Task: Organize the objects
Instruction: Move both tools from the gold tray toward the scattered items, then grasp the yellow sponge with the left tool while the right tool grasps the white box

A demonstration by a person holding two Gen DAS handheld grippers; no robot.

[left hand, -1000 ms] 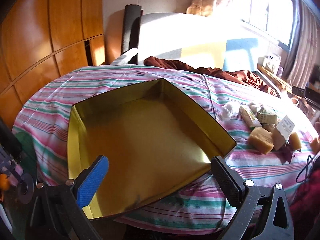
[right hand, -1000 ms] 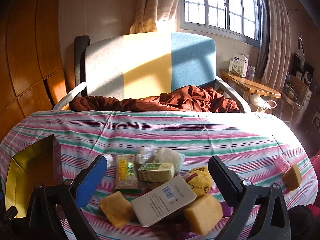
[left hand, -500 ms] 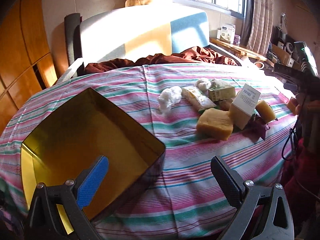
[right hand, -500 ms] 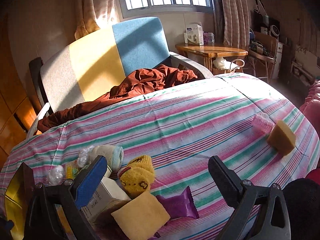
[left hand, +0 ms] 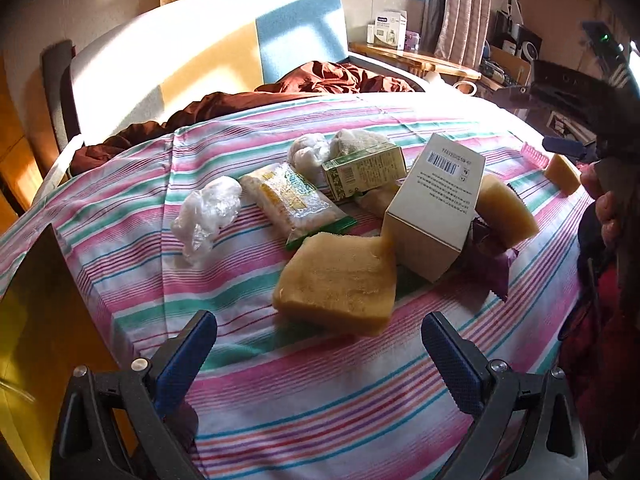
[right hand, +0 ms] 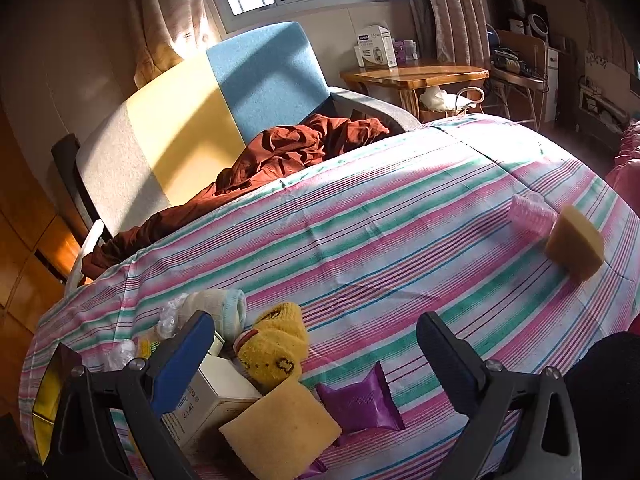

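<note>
On the striped tablecloth lies a pile: a big yellow sponge, a white carton, a green box, a snack packet, crumpled plastic, a purple sachet. My left gripper is open just short of the big sponge. The gold tin stands at the left edge. My right gripper is open above the pile's right side, over a yellow sock, another sponge and the purple sachet. A lone sponge and pink roller lie far right.
An armchair with brown cloth stands behind the table. A wooden side table with boxes sits by the window. A hand holding the other gripper shows at the right of the left wrist view.
The left gripper has swung right from over the gold tin to the pile. The right gripper has swung right too, away from the pile's middle toward the bare cloth.
</note>
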